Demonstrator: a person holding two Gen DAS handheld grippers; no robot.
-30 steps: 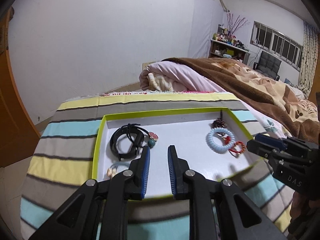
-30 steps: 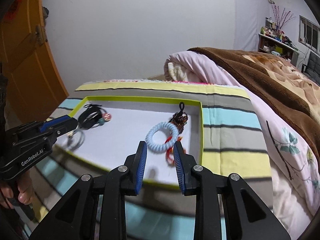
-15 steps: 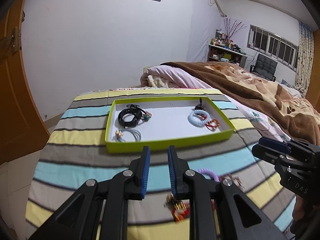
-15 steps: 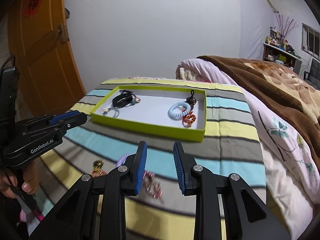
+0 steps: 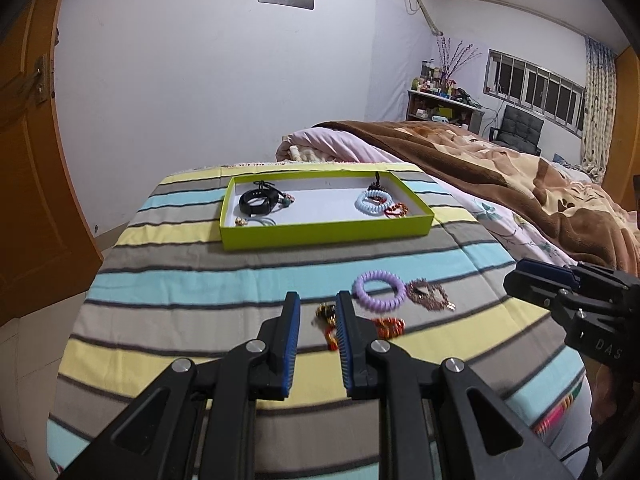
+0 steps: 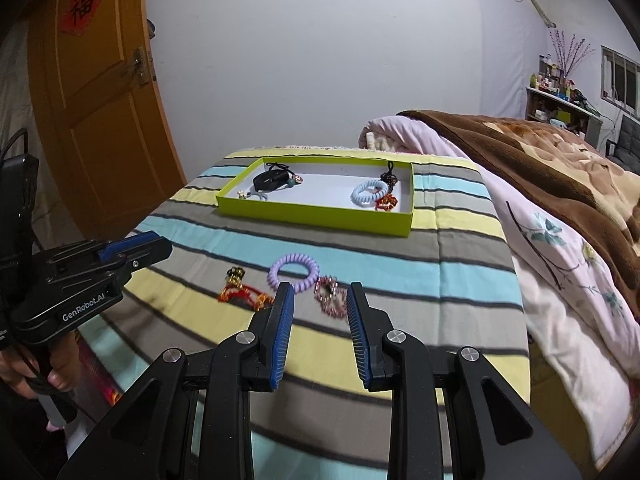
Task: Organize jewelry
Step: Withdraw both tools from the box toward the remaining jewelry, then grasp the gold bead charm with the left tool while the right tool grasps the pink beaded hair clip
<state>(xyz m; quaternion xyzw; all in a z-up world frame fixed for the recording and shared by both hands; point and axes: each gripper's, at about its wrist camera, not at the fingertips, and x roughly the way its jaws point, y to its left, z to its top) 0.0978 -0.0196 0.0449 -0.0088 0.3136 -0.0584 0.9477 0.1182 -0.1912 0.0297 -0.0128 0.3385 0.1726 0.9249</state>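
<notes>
White "GenRobot.AI" lettering marks the left claw point(image 6: 136, 246).

Striped bedspread point(image 5: 200, 280) in yellow, grey and light blue covers the bed. Brown blanket point(image 5: 520, 184) over pink quilt point(image 6: 560, 264) at right. Orange wooden door point(image 6: 100, 120) at left. Cluttered shelf point(image 5: 440, 100) below window point(image 5: 532, 88).

The left hand-held gripper point(image 5: 317, 316) is covering part of the red-gold charm point(image 5: 329, 322) in the left view. The pink bracelet point(image 6: 330, 295) is blurring; the shelf items point(image 5: 438, 82) are showing too small to identify.
</notes>
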